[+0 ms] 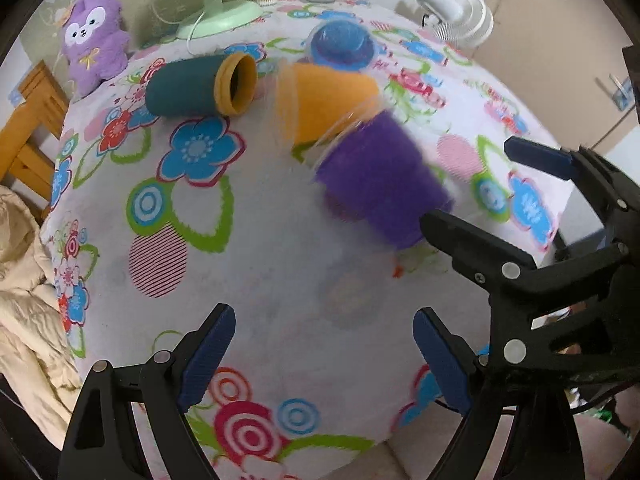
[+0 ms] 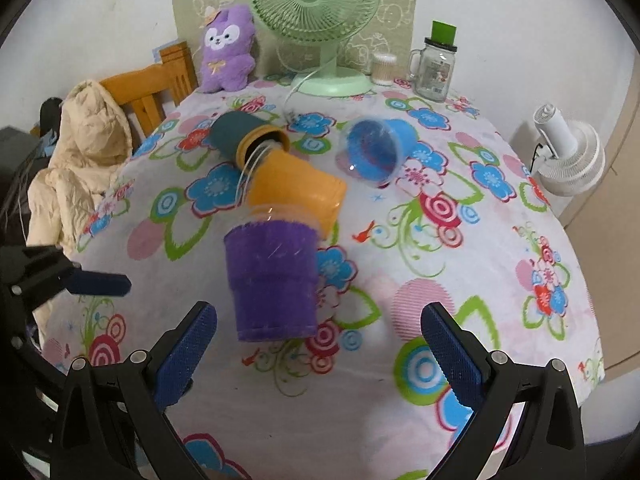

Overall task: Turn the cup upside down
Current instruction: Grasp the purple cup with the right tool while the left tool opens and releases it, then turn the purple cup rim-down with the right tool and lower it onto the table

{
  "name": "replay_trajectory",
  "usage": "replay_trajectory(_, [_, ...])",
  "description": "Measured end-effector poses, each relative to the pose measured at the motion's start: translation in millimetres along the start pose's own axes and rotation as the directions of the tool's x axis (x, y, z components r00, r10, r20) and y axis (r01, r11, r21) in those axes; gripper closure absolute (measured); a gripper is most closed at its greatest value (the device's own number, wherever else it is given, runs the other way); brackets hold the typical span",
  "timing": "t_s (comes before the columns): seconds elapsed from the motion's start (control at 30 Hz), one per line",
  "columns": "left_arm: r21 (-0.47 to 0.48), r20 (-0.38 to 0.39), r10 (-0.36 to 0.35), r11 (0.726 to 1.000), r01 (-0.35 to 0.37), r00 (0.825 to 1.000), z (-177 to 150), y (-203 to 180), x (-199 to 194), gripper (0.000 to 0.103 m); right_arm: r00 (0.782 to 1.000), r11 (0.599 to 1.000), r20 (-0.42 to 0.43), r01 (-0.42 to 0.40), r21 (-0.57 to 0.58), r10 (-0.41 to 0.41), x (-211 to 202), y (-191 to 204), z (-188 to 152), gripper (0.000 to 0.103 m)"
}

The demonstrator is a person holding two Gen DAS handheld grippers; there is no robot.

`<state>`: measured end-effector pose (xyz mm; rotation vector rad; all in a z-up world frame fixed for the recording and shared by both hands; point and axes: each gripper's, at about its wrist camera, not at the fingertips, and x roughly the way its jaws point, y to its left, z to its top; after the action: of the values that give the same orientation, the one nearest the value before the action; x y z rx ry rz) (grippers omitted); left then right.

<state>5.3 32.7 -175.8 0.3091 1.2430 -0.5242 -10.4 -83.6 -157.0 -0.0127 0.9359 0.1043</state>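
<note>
Both pairs of jaws released, blurred purple cup (image 2: 272, 276) seemingly loose ahead of the right pair.

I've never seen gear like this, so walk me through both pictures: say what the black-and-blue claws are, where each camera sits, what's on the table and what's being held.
The claws are two hand-held grippers, one in each of a person's hands. Each picture comes from a fisheye camera mounted on one gripper, looking forward along its fingers. The left gripper and the right gripper both stand open and hold nothing. On the flowered tablecloth are four cups: a purple cup, blurred as if moving, an orange cup and a dark green cup on their sides, and a tilted blue cup. Behind stand a green fan, a plush toy and a glass jar.
</note>
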Motion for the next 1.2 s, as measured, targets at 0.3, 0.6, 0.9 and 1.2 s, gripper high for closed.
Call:
replay_trajectory(0.3, [0.067,0.005,-0.022,0.998,0.021,1.0,-7,5,24,0.011,0.998,0.999,0.048,0.032,0.033,-0.033,34,10,-21,0.008])
replay_trajectory(0.6, [0.102,0.026,-0.046,0.994,0.044,0.999,-4,5,31,0.011,0.99,0.997,0.129,0.044,0.062,-0.051,40,11,-27,0.016])
replay_trajectory(0.9, [0.15,0.056,-0.023,0.989,0.014,0.998,-7,-3,33,0.011,0.981,0.996,0.187,0.031,0.087,-0.047,44,9,-39,0.044])
replay_trajectory(1.2, [0.17,0.091,-0.006,0.985,-0.01,0.996,-10,-9,27,0.011,0.969,0.996,0.241,0.026,0.083,-0.046,38,8,-46,0.046])
